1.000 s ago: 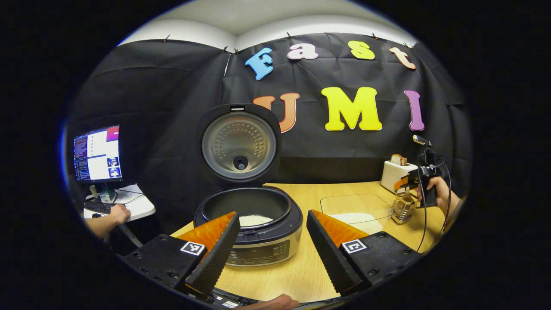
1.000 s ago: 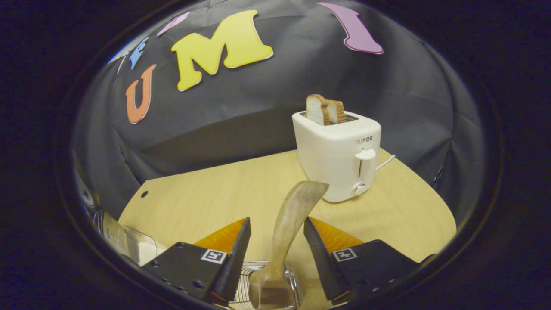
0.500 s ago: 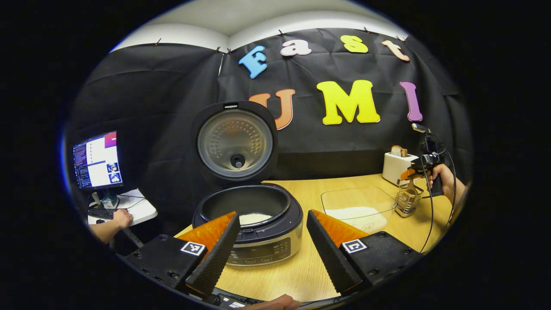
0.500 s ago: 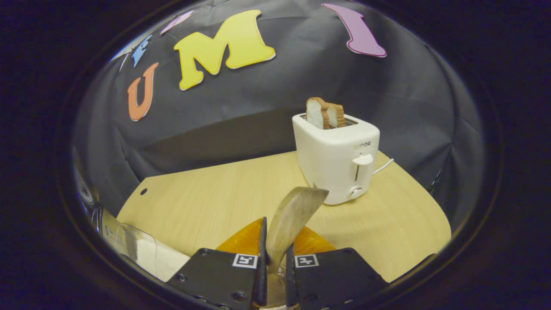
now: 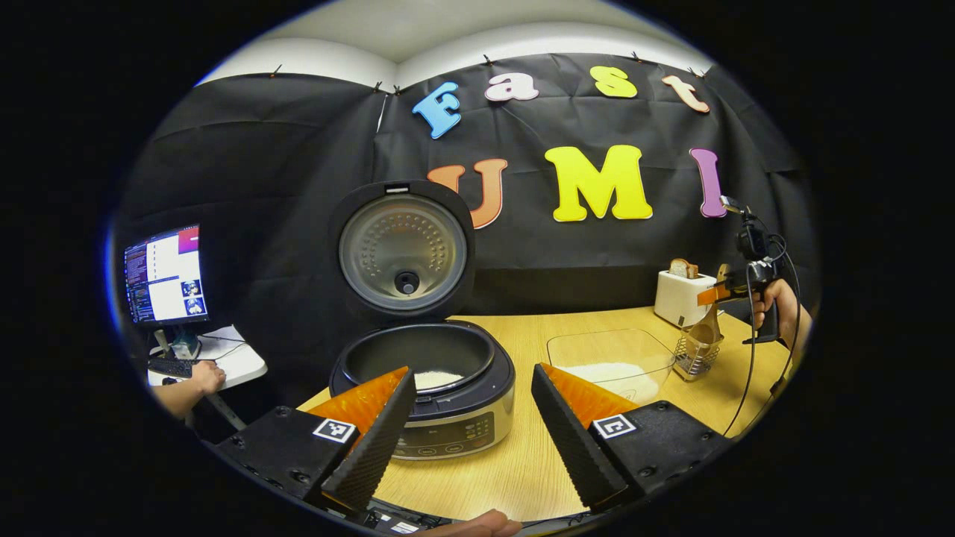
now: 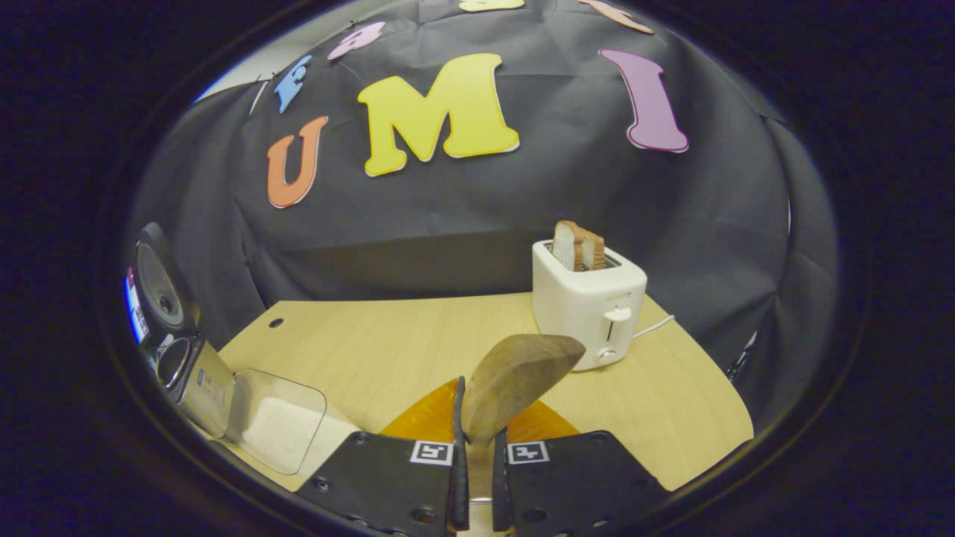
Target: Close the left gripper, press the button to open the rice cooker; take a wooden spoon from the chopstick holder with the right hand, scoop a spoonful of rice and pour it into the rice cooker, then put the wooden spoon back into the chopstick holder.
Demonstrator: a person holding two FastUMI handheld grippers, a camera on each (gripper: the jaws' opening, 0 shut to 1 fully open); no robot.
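Right claw [image 6: 475, 477] pinches brown wooden spoon [image 6: 515, 377] w/ both fingers, just above wire chopstick holder [image 5: 692, 356]. Lift straight up till clear of holder, then swing left twd clear rice tray [image 5: 608, 362]. Left claw [image 5: 466, 425] spread, idle before open black rice cooker [image 5: 423, 373].

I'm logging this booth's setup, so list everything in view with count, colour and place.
rice cooker: one, black and silver, lid up, table's left.
rice container: one, clear, white rice inside, mid-table.
chopstick holder: one, metal wire, right of the container.
wooden spoon: one, brown, gripped at its handle.
toaster: one, white, bread slices inside, far right.
table: one, light wood.
monitor: one, lit, far left.
left tongs: open, orange-black.
right tongs: shut on the spoon.
hand: one, holding the right tongs.
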